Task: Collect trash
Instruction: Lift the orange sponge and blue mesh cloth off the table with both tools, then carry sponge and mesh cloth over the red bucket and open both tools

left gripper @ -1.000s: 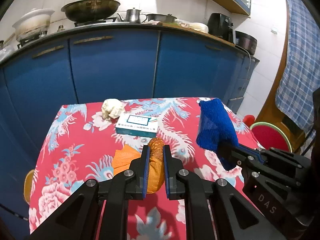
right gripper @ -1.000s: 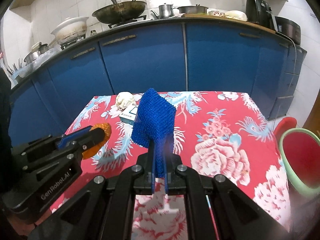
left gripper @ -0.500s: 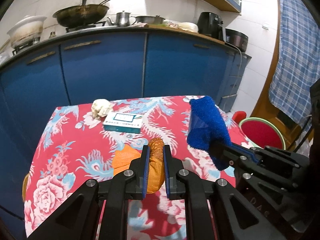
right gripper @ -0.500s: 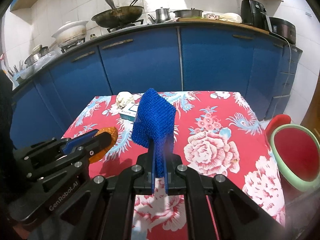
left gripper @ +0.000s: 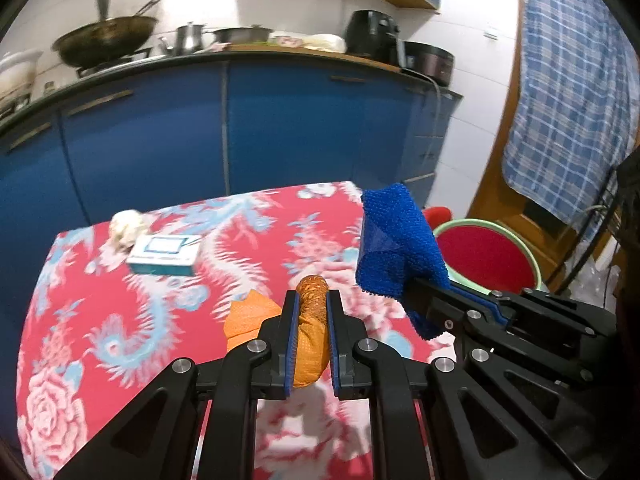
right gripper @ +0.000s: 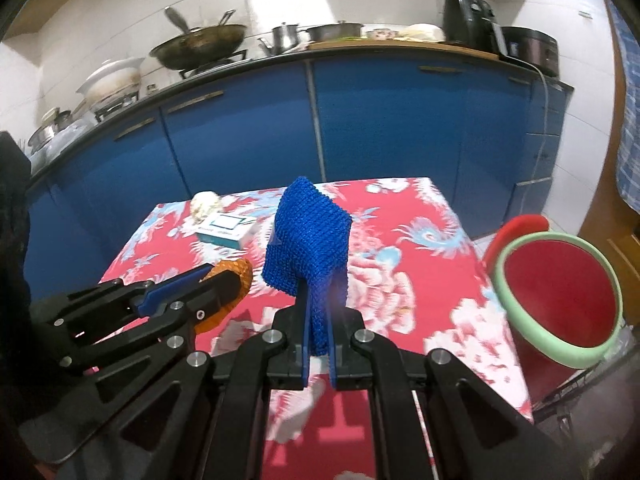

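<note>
My left gripper is shut on an orange mesh scrap and holds it above the red floral table. It also shows at the left of the right wrist view, with the orange scrap in it. My right gripper is shut on a blue mesh cloth, seen also in the left wrist view. A red bin with a green rim stands beside the table's right edge. A crumpled white paper and a small white-teal box lie at the table's far left.
Blue kitchen cabinets run behind the table, with a wok and pots on the counter. A checked blue cloth hangs at the right by a wooden door frame.
Both grippers have swung to the right with their scraps still held. The red bin is now larger and closer in both views; the box and paper have shifted left.
</note>
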